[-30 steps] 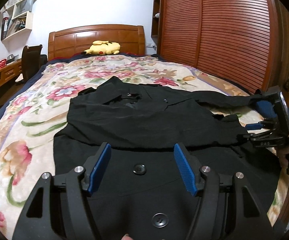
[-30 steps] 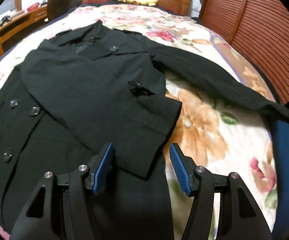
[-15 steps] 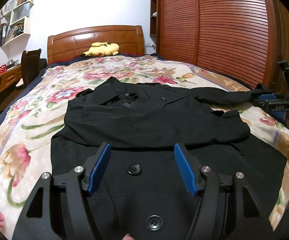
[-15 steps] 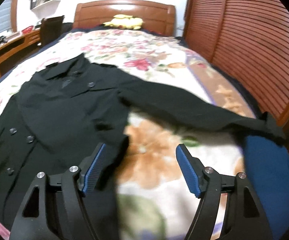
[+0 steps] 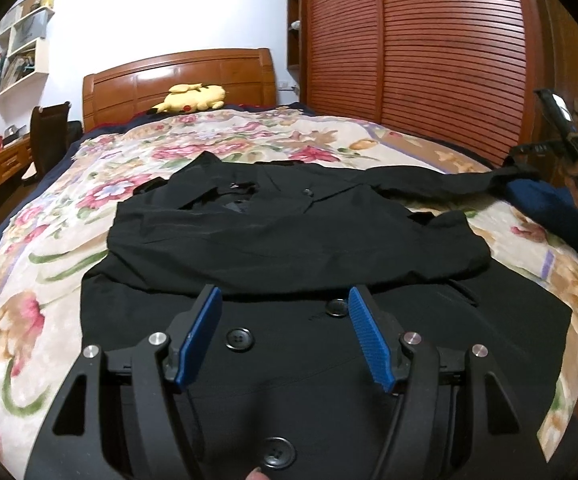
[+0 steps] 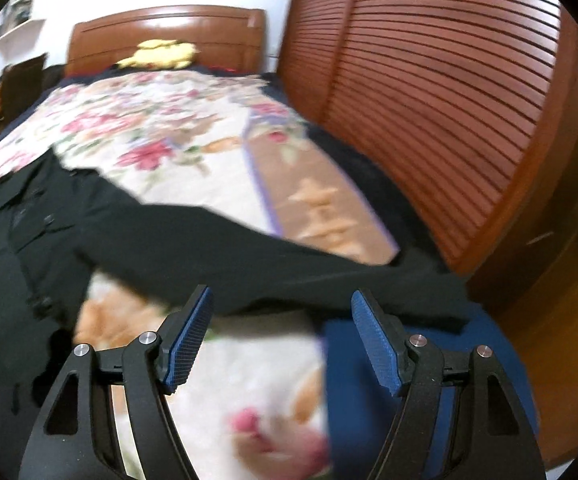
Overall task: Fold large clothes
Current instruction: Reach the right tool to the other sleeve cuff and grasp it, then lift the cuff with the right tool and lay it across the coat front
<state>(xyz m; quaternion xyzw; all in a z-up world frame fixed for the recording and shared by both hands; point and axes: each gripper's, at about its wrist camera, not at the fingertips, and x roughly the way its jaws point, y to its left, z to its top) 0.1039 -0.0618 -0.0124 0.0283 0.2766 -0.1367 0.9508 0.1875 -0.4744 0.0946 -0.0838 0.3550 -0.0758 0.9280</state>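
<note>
Black coat (image 5: pixel 297 240) lies on bed (image 5: pixel 49 288); left gripper (image 5: pixel 285 330) fingers wide above it; right gripper (image 6: pixel 281 334) fingers wide over outstretched sleeve (image 6: pixel 249 264).

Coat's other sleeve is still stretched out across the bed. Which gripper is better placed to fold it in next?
Right. The right gripper is open, facing the outstretched sleeve; the left gripper sits over the coat front.

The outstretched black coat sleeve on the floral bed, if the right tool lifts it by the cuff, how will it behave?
The black coat sleeve will probably drape limply, since it already follows the contours of the floral bedspread. It looks like thick fabric, so likely heavyish. It joins the black buttoned coat, so lifting may tug the coat body. The open right tool hovers near it.
</note>
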